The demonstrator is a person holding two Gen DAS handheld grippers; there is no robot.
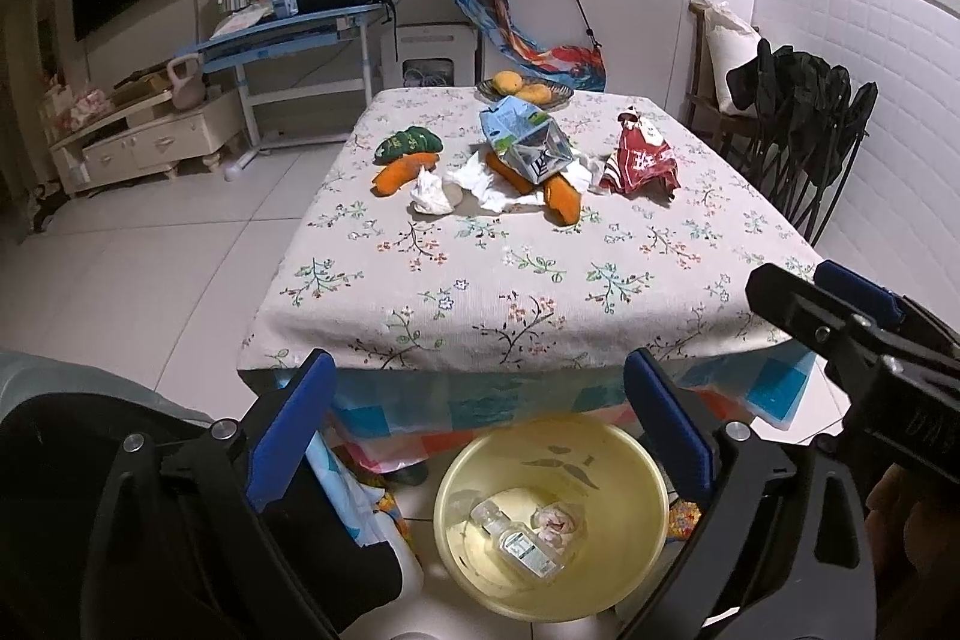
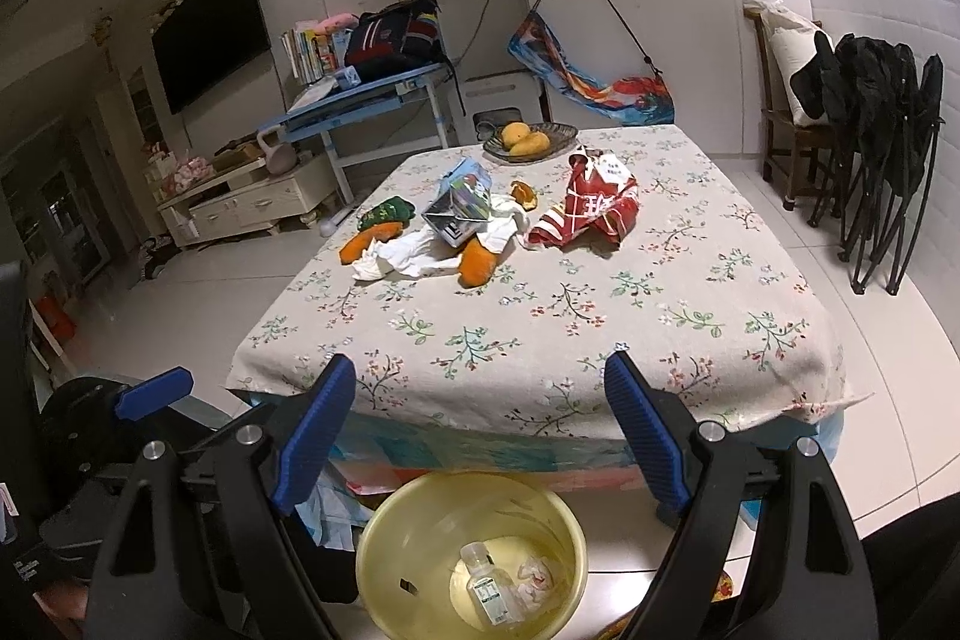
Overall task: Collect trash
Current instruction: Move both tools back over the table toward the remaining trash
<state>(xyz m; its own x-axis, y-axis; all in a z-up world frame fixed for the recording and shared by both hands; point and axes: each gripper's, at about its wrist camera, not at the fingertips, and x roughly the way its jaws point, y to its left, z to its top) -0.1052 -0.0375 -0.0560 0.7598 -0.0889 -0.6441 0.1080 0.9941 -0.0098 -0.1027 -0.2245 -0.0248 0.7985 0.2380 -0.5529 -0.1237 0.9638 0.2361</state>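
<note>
A yellow bin (image 1: pixel 648 538) (image 2: pixel 384 538) stands on the floor before the table; a clear plastic bottle (image 1: pixel 522 544) (image 2: pixel 487 589) and crumpled paper (image 1: pixel 558 519) (image 2: pixel 536 577) lie in it. On the table lie a blue carton (image 1: pixel 528 137) (image 2: pixel 461 202), white tissues (image 1: pixel 432 196) (image 2: pixel 396 259), a red wrapper (image 1: pixel 639 157) (image 2: pixel 591 208) and orange peel (image 2: pixel 523 194). My left gripper (image 1: pixel 480 430) is open and empty above the bin. My right gripper (image 2: pixel 480 424) is open and empty above it too, and shows at the right of the left view (image 1: pixel 798 304).
The table has a floral cloth (image 1: pixel 480 280) (image 2: pixel 600 328). Toy carrots (image 1: pixel 399 172) (image 2: pixel 480 262) lie among the trash. A fruit bowl (image 1: pixel 525 91) (image 2: pixel 528 139) sits at the far edge. Folded chairs (image 2: pixel 882 160) stand right; a blue desk (image 1: pixel 288 34) is behind.
</note>
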